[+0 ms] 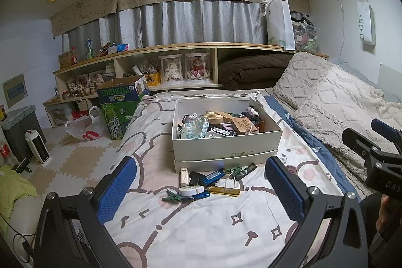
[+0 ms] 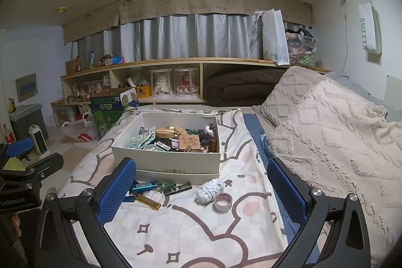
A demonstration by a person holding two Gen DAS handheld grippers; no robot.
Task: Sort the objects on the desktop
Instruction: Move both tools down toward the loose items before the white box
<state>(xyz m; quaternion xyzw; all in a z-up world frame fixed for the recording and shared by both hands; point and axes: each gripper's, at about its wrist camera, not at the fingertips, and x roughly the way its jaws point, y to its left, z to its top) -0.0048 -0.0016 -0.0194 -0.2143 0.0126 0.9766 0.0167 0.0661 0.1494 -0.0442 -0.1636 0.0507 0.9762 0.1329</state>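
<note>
Box: white cardboard shoe box (image 1: pixel 226 142) filled with small items, centre frame on the cartoon-print bedsheet (image 1: pixel 213 222).
Loose items: blue rectangular case (image 1: pixel 210 177), white tape dispenser (image 1: pixel 191 190), gold bar (image 1: pixel 224 191) — just below the box.
Left gripper (image 1: pixel 201 192): jaws wide, empty — items lie between and beyond its fingertips.
Right gripper (image 2: pixel 202 195): jaws wide, empty; tape roll (image 2: pixel 222 202) and white cord bundle (image 2: pixel 209 191) between its fingers.

Bare sheet (image 1: pixel 201 230) lies open between my left fingers (image 1: pixel 116 190); ahead, scattered clutter (image 1: pixel 206 180), then the box wall (image 1: pixel 226 145), blocks me.
</note>
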